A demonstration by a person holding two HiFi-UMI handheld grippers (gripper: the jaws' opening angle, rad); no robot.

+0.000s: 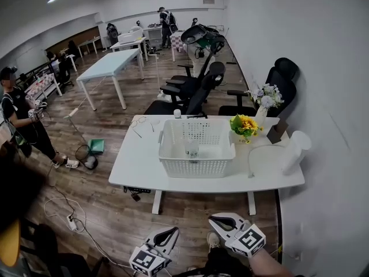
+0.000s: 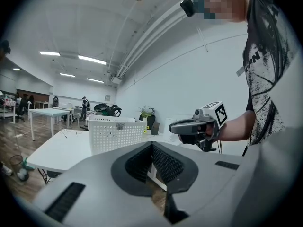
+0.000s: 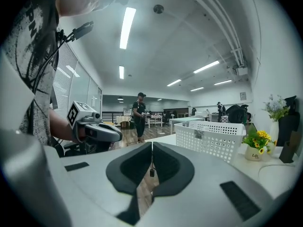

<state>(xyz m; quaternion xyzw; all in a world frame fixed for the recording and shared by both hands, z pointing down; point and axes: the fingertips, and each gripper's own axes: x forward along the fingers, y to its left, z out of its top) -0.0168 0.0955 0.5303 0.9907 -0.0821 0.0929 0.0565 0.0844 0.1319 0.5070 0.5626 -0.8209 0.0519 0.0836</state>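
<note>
Ahead, cup [image 1: 192, 148] inside white basket [image 1: 196, 167].

Shells of left tool [image 2: 151, 144] and right tool [image 3: 151, 146]: matt grey moulded plastic. Their pads [image 2: 165, 164]: black, ribbed, rubbery. White laundry basket [image 1: 196, 167]: perforated plastic with a faint sheen. The surface [image 1: 135, 163]: smooth, matt white top. The floor [image 1: 115, 212]: brown wood-look planks, lightly glossy. The office chairs [image 1: 190, 94]: matt black upholstery.

white perforated basket [image 1: 196, 149], white table [image 1: 138, 160], yellow flowers [image 1: 244, 124], black-and-white marker cubes [image 1: 249, 242]
</note>
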